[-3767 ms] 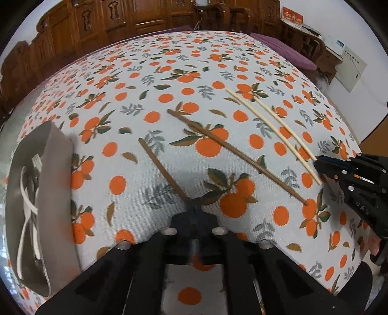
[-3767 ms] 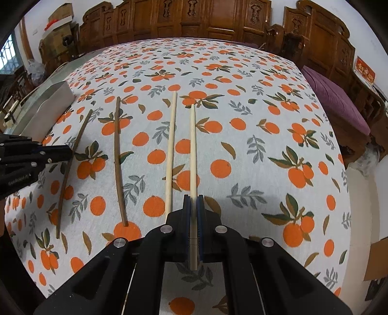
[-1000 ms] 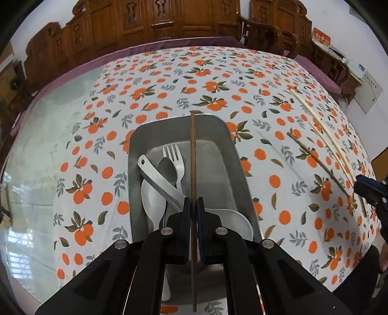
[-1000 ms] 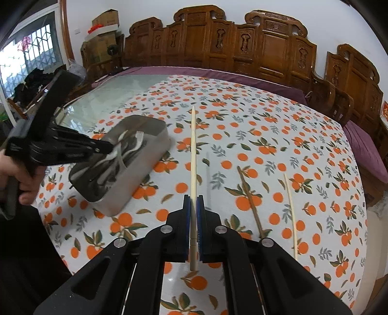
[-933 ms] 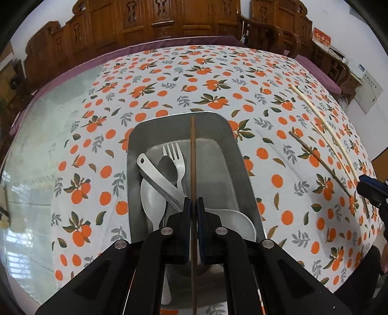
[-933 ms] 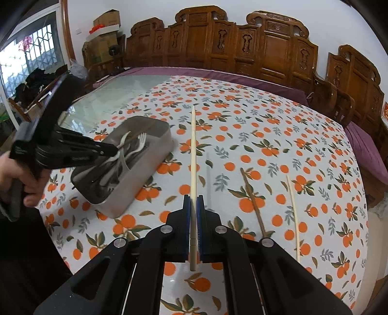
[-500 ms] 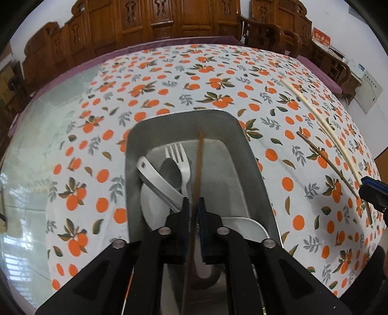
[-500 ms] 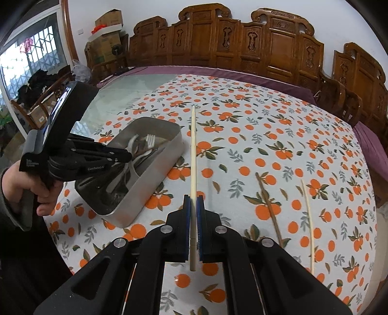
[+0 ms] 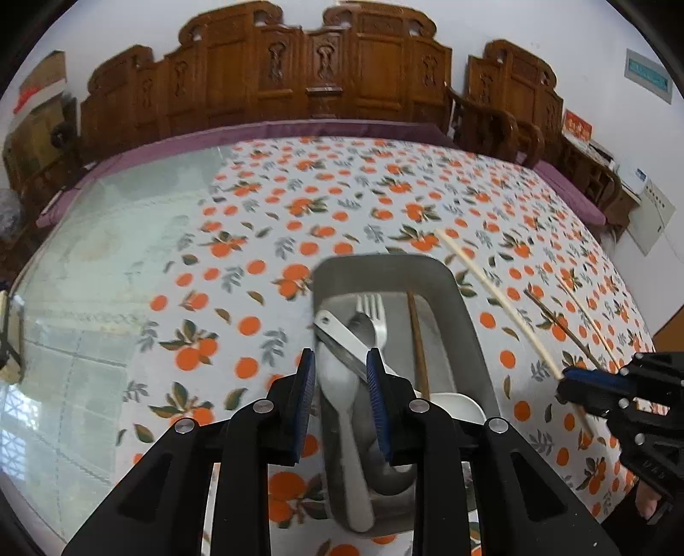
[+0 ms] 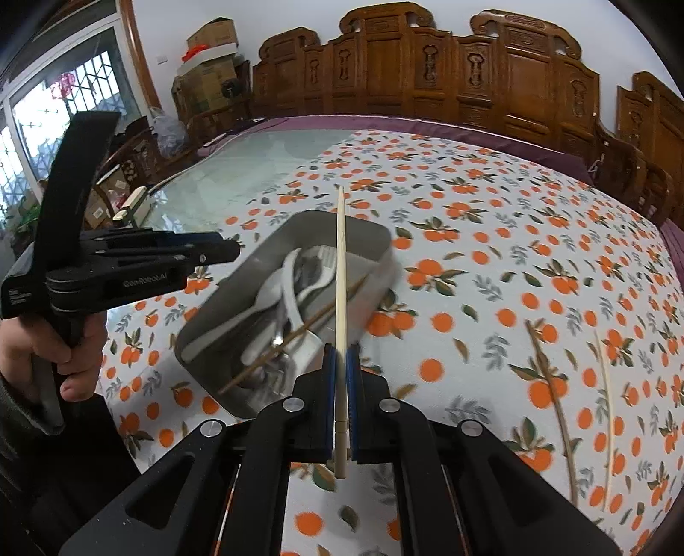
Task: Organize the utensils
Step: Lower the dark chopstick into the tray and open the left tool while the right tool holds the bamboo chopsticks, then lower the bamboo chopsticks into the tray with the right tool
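Our left gripper (image 9: 340, 395) has just let go, fingers spread and empty; the dark chopstick (image 9: 417, 340) now lies in the tray (image 9: 466, 312). Our right gripper (image 10: 340, 400) pinches the pale chopstick (image 10: 340, 273) above it, next in.

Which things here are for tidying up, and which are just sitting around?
For the job:
metal tray
dark chopstick in tray
pale chopstick in right tool
two chopsticks on cloth

Just there:
wooden chairs
cardboard boxes
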Demonstrator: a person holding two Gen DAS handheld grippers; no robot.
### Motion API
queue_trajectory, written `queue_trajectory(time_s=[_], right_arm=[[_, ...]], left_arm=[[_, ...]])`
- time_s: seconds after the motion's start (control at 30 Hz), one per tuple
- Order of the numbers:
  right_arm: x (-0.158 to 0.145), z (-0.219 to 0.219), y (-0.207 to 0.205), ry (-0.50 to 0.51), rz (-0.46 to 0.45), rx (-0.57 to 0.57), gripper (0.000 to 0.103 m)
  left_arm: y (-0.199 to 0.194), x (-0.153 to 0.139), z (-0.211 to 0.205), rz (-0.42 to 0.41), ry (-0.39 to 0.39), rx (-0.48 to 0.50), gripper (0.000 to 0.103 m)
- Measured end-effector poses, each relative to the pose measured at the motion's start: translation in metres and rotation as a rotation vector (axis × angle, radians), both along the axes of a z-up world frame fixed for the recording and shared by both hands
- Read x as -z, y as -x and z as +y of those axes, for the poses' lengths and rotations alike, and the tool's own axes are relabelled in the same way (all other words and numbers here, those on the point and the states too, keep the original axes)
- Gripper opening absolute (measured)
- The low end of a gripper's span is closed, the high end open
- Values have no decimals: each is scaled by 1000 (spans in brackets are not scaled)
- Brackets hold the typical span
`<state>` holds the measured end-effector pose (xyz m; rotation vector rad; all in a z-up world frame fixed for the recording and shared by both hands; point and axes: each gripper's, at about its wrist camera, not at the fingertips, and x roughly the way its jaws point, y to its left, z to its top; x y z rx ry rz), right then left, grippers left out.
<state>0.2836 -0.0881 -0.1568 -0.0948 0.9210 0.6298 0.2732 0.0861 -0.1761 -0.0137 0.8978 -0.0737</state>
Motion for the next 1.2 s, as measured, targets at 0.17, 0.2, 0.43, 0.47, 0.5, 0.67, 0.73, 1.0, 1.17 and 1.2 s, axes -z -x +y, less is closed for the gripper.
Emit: queue_trajectory(time_s=[0.17, 0.2, 0.43, 0.47, 0.5, 0.67, 0.73, 1.0, 1.17, 1.2], right_arm=[[2, 19, -4, -14, 15, -18, 6], [3, 22, -5, -19, 22, -19, 6], [14, 44, -12, -35, 73, -20, 6], [17, 47, -13, -32, 78, -17, 6], [18, 49, -13, -31, 81, -17, 6], [30, 58, -19, -17, 112, -3, 6], [33, 60, -21, -19, 121, 4, 6], [42, 61, -25, -54, 143, 2, 9], [32, 45, -20, -79, 100, -9, 9], [28, 40, -19, -82, 85, -5, 9]], left_arm=[[7, -9, 18, -38, -12, -36, 24], [7, -9, 21, -42, -17, -42, 25], [12, -8, 41, -43, -6, -74, 25], [11, -7, 44, -42, -3, -81, 25], [12, -7, 46, -41, 0, -85, 25], [12, -6, 50, -42, 14, -89, 25], [13, -6, 50, -44, 15, -88, 25], [13, -7, 45, -47, 17, -77, 25], [14, -8, 37, -54, 10, -62, 32], [14, -9, 33, -56, 9, -56, 33]])
